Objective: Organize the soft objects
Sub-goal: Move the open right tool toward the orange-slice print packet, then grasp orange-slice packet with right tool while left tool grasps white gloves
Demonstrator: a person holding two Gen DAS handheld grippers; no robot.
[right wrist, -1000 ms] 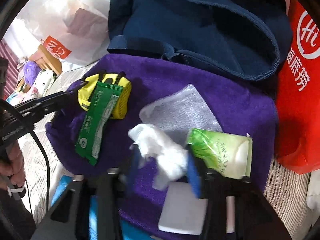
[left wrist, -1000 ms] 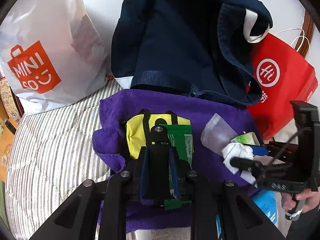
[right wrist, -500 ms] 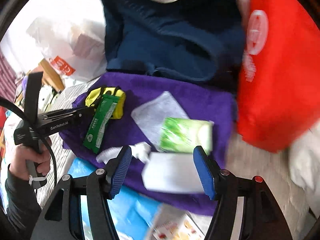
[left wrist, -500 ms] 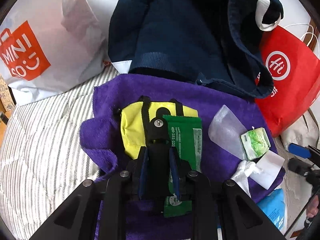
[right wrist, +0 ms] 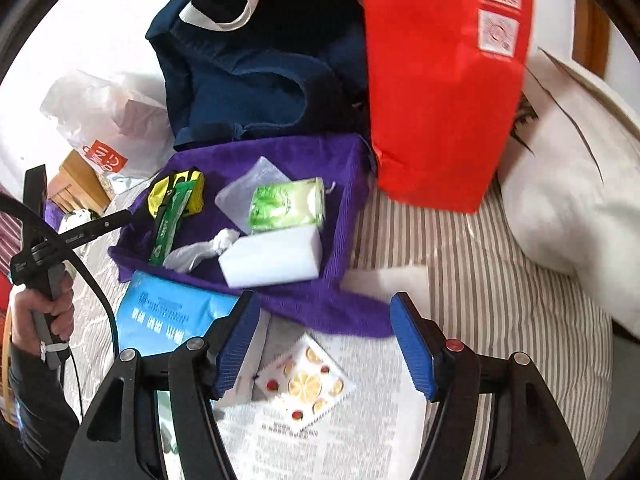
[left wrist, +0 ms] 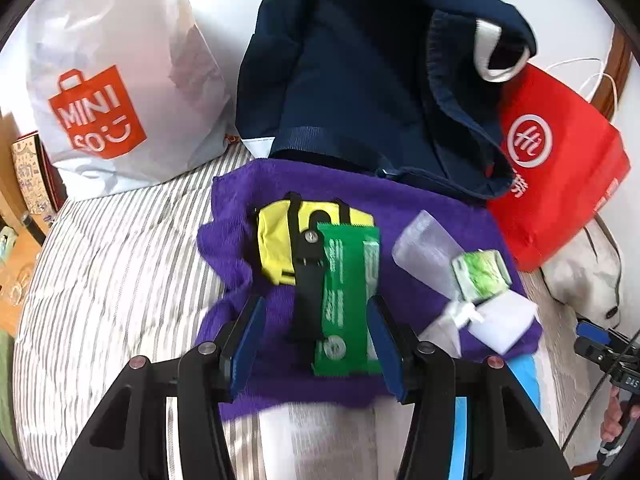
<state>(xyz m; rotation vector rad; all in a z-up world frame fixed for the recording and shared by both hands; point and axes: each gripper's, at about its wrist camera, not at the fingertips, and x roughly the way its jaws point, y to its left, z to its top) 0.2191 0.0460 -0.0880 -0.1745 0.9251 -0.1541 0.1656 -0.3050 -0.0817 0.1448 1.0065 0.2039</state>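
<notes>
The left hand-held gripper [left wrist: 316, 334] now has its blue fingers spread wide, and a moment ago they were pressed together over the green packet [left wrist: 347, 300], so it has just let go. The green packet lies right between the open fingers, resting partly on the yellow pouch [left wrist: 276, 242] just ahead, and both sit on the purple towel [left wrist: 240, 200]. The right hand-held gripper [right wrist: 324, 346] is spread too and holds nothing; a second ago it was pinching the white tissue [right wrist: 200, 250], which now lies ahead of it and to its left on the purple towel, touching the white foam block [right wrist: 276, 256]. The green tissue pack [right wrist: 286, 204] sits just past that block. This gripper has pulled back, so now a blue wipes pack [right wrist: 168, 312] and a fruit-print packet [right wrist: 306, 384] lie close under its fingers on the striped bed [right wrist: 500, 320]. I think this means the soft things are being put together on the towel, and both grippers are free to fetch the next one, maybe the blue wipes pack
</notes>
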